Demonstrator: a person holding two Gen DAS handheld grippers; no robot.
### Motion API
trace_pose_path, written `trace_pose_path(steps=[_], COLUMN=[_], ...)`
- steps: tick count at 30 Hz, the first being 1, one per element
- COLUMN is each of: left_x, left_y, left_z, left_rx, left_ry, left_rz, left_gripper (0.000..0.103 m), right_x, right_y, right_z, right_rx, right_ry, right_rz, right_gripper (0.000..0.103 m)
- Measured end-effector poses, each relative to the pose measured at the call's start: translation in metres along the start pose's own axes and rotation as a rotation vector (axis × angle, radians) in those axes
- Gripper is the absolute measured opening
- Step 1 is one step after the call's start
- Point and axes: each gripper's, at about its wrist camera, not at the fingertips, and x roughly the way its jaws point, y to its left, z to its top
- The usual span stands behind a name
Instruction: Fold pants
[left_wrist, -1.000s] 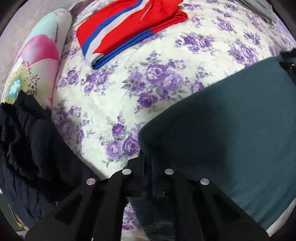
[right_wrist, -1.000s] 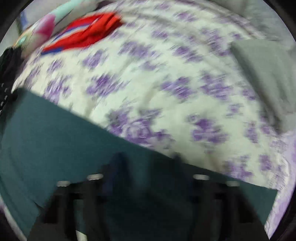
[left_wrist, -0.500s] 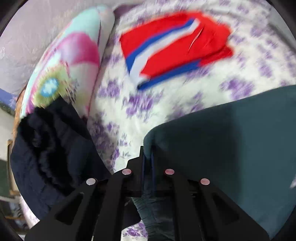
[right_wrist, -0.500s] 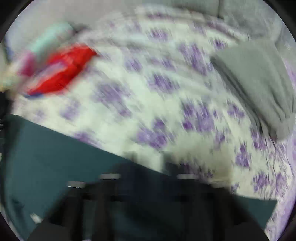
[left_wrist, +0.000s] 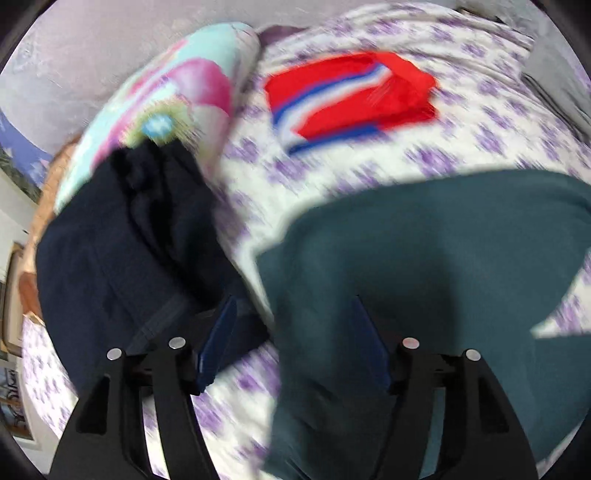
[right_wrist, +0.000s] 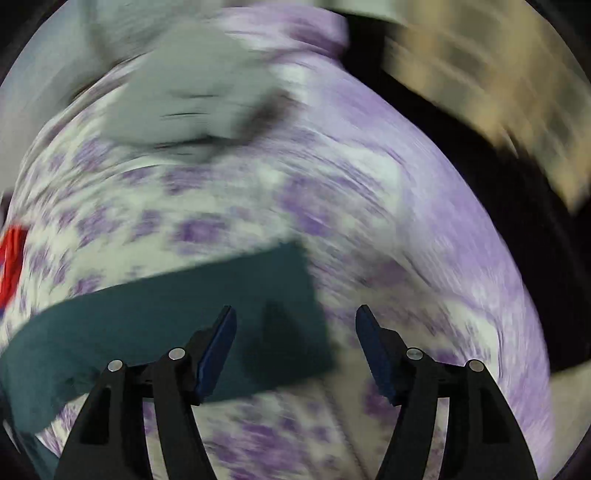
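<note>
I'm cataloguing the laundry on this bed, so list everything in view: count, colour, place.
Teal pants: one, dark teal, flat on the bed, under both grippers.
Striped garment: one, red with blue and white stripes, folded, farther up the bed.
Dark garment: one, navy-black, heaped at the bed's left edge.
Grey garment: one, grey, far side of bed.
Pillow: one, pink and aqua floral, beside the dark heap.
Bedsheet: one, white with purple flowers.
Left gripper: black, blue pads, open.
Right gripper: same, open.

Navy clothes (left_wrist: 122, 258) crowd left; bedsheet (right_wrist: 406, 240) right of pants (right_wrist: 184, 314) free.
</note>
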Motion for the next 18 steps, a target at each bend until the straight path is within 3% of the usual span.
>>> trace_pose_path(steps=[2, 3, 4, 5, 7, 10, 12, 15, 17, 18], left_x=[-0.002, -0.001, -0.001, 0.001, 0.002, 0.000, 0.001, 0.001, -0.001, -0.003], left_y=[-0.018, -0.030, -0.037, -0.045, -0.059, -0.066, -0.064, -0.060, -0.056, -0.054], left_z=[-0.015, -0.023, -0.028, -0.034, -0.042, -0.044, -0.042, -0.037, -0.036, -0.036], left_rx=[0.013, 0.022, 0.027, 0.029, 0.038, 0.039, 0.017, -0.004, 0.002, 0.001], left_ry=[0.020, 0.036, 0.051, 0.068, 0.093, 0.090, 0.094, 0.098, 0.090, 0.085], left_rz=[-0.039, -0.062, -0.073, -0.081, -0.085, -0.067, -0.068, -0.057, -0.040, -0.039], left_gripper=[0.063, 0.063, 0.063, 0.063, 0.063, 0.063, 0.062, 0.063, 0.063, 0.063], right_x=[0.013, 0.019, 0.027, 0.032, 0.033, 0.013, 0.013, 0.044, 0.034, 0.028], right_y=[-0.015, -0.014, -0.012, -0.009, 0.001, 0.005, 0.001, -0.001, 0.002, 0.005], right_z=[-0.008, -0.012, -0.015, -0.017, -0.014, 0.002, 0.014, 0.020, 0.026, 0.029], right_rx=[0.051, 0.061, 0.070, 0.072, 0.038, -0.009, -0.018, -0.079, -0.104, -0.108], right_ry=[0.038, 0.055, 0.074, 0.090, 0.098, -0.003, -0.016, 0.140, 0.059, 0.018], right_rz=[0.027, 0.049, 0.106, 0.132, 0.115, 0.059, -0.024, -0.103, -0.107, -0.077], right_gripper=[0.067, 0.059, 0.031, 0.018, 0.006, 0.004, 0.008, 0.035, 0.045, 0.061])
